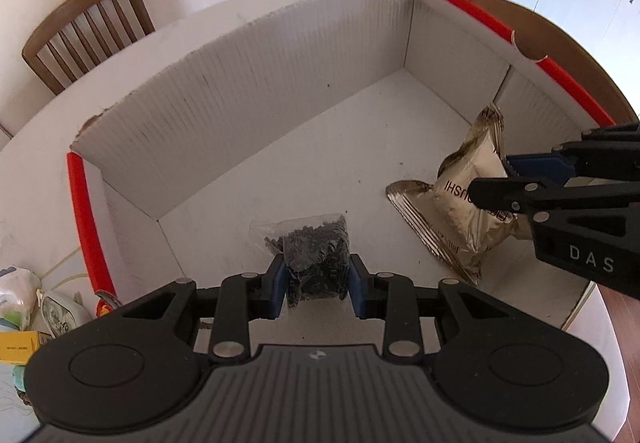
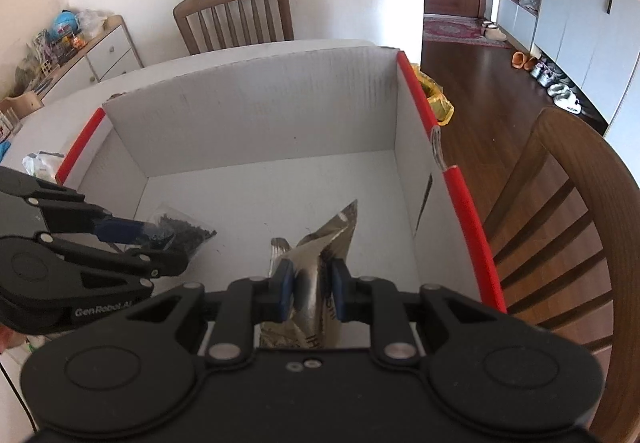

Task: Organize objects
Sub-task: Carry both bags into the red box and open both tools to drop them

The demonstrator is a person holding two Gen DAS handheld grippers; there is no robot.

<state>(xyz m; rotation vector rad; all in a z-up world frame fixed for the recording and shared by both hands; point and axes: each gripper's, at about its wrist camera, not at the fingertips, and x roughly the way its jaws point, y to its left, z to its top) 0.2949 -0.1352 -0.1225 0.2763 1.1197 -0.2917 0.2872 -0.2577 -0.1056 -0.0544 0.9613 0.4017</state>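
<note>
A white cardboard box (image 1: 248,91) with red-taped edges stands open on the table. My left gripper (image 1: 317,285) is shut on a clear bag of small black pieces (image 1: 316,251), low over the box floor near its left wall. The same bag (image 2: 182,229) and left gripper (image 2: 132,239) show at the left of the right wrist view. My right gripper (image 2: 313,291) is shut on a gold foil packet (image 2: 320,243), which stands tilted inside the box at the right. In the left wrist view that packet (image 1: 460,187) rests on the box floor with the right gripper (image 1: 508,183) clamped on its upper side.
Wooden chairs (image 1: 84,27) (image 2: 560,223) stand at the table's far side and at the right. Small packets and a yellow carton (image 1: 24,327) lie on the table left of the box. A yellow bag (image 2: 436,99) sits beyond the box's right wall. A cabinet (image 2: 80,55) lines the wall.
</note>
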